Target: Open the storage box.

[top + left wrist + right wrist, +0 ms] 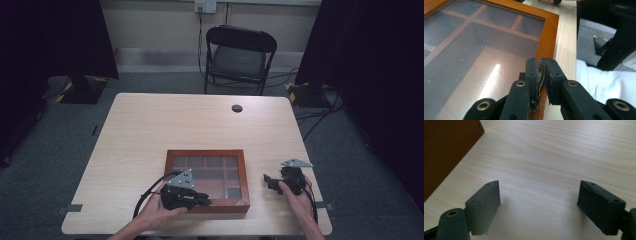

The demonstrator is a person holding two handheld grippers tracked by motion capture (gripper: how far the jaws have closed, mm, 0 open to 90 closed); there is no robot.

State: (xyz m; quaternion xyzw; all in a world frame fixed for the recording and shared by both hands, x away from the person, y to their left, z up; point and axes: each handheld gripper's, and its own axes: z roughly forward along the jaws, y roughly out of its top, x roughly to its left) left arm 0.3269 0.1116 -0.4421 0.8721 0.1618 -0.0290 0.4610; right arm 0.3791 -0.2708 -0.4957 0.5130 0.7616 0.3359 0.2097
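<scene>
- While hard to make out between the pads, reads as a small ridged metal clasp on the near rail of the wooden box, about midway along that rail.
- Sits at the outer edge of the frame, just beside the glass lid; lid down flat, divided compartments visible through it.
- Box placed at the near-centre of the table, long axis running left-right across it, near rail close to the person's edge.
- Clamped by the left gripper: jaws nearly together, pinching the clasp from both sides.
- Approach direction worth noting: comes in from the box's left, lying along the near rail and pointing toward its right near corner, not square-on from the front.
- Key relation for the coming move: clasp on the near side, so hinge probably on the far rail; would call for a pull up and away from the person, swinging about the left-right axis. Judgement only, hinge not visible.
- Right gripper just right of the box, apart from it, over bare tabletop; jaws wide, nothing between them.
- Box side wall at the left of the right gripper view, so well placed to steady the right end if the base lifts.
- Left clearly the nearer and already engaged.
</scene>
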